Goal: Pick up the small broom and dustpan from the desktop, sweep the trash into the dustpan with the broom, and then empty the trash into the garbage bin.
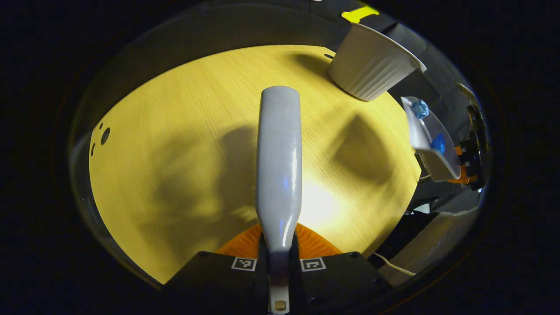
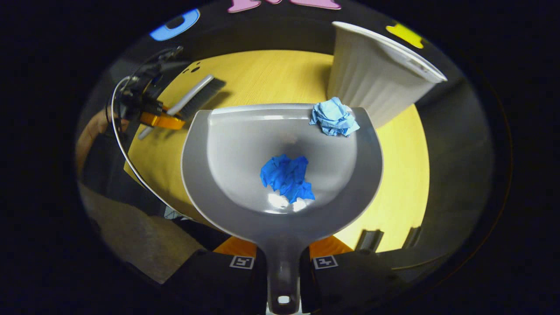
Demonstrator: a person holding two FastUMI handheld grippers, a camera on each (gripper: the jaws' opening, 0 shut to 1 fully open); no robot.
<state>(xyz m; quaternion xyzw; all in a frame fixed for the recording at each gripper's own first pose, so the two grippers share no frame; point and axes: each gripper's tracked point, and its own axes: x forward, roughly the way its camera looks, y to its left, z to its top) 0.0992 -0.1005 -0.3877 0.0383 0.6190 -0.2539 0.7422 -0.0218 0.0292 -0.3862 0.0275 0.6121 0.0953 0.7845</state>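
Note:
In the left gripper view my left gripper [image 1: 278,258] is shut on the handle of the small grey broom [image 1: 279,162], which points forward over the yellow desktop [image 1: 175,144]. In the right gripper view my right gripper [image 2: 283,262] is shut on the handle of the grey dustpan [image 2: 245,144], held above the desk. A dark blue paper ball [image 2: 286,177] lies in the pan's middle, and a light blue paper ball [image 2: 333,117] sits at its front lip. The white ribbed garbage bin [image 2: 372,78] stands just beyond the pan. The dustpan [image 1: 431,140] and bin [image 1: 372,65] show at right.
The far left gripper with the broom [image 2: 194,98] shows at upper left of the right gripper view, over the desk's left side. Several small holes [image 1: 103,135] mark the desktop near its left edge. A white cable [image 1: 393,264] and floor lie beyond the desk's near edge.

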